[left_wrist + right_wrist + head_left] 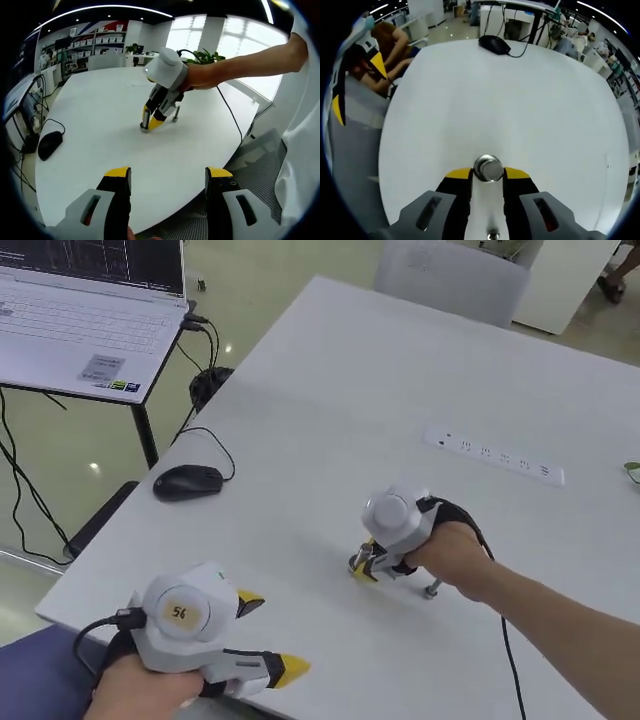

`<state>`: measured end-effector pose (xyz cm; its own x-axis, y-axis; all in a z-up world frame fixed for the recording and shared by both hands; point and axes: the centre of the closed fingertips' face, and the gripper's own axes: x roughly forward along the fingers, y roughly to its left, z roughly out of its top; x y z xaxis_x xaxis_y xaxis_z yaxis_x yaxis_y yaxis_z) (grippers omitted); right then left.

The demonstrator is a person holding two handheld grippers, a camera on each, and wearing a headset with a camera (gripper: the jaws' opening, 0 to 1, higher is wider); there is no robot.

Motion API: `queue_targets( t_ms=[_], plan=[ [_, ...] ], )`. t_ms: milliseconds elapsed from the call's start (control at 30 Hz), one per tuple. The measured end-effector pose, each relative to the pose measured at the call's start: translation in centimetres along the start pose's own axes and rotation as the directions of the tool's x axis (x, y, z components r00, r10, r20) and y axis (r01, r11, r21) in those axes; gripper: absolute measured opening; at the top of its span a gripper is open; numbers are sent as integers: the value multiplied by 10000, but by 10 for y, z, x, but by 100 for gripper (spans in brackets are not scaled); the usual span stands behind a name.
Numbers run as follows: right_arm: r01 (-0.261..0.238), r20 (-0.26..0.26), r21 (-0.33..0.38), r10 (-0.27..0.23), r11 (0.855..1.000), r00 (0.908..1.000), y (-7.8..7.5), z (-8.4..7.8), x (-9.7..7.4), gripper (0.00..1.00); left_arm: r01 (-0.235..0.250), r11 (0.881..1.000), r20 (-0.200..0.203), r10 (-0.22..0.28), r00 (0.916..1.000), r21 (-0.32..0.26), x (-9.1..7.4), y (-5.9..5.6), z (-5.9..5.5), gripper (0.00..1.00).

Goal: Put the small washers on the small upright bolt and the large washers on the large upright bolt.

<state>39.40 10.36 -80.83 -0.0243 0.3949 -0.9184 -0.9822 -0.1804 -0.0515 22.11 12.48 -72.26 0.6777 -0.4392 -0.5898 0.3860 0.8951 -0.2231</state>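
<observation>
My right gripper (362, 565) points down at the white table (330, 410), right of centre. In the right gripper view its yellow-tipped jaws (488, 175) press on both sides of a round shiny large washer (488, 167), which sits at the top of the large upright bolt (145, 122). The small upright bolt (432, 590) stands just to the right, beside the hand, bare as far as I can tell. My left gripper (270, 635) hovers over the near table edge, open and holding nothing (168, 175).
A black mouse (187, 481) with its cable lies at the table's left edge. A white power strip (495, 455) lies at the back right. A laptop (80, 320) sits on a side stand to the left, and a grey chair (450, 280) stands behind the table.
</observation>
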Motion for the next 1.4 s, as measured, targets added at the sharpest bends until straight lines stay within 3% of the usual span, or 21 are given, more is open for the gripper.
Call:
queue_targets(
  t_ms=[100,267,600,867,967,1267,1300,1400],
  plan=[
    [124,43,26,-124,9999,9999,4,-4,-5,27,30,10000,12,-30,10000,34,1,0,2,59],
    [392,376,643,-416,9972,9984,11,-10,-18,32,112,9999,45,-112,9999,80,5,-1,4,59],
    [567,724,1623,-692,9851,9950,46,-38,-30,36,398,9987,-37,-397,9992,320,13,-7,5,59],
    [845,1247,2712,-1220,9588,9847,66,-60,-46,37,462,9977,-112,-457,9989,488,18,-5,7,59],
    [871,1502,3265,-1426,9412,9783,74,-72,-51,37,434,9978,-90,-430,9990,498,20,-2,9,59],
    [1027,1969,4903,-2248,8655,9543,94,-109,-67,41,405,9973,-97,-400,9992,616,24,2,13,59],
    [1109,2029,5243,-2503,8443,9467,95,-117,-71,41,429,9970,-100,-423,9991,645,24,2,14,59],
    [1063,2141,5786,-2764,8087,9369,98,-129,-79,43,486,9963,-153,-477,9987,707,26,1,14,59]
  ],
)
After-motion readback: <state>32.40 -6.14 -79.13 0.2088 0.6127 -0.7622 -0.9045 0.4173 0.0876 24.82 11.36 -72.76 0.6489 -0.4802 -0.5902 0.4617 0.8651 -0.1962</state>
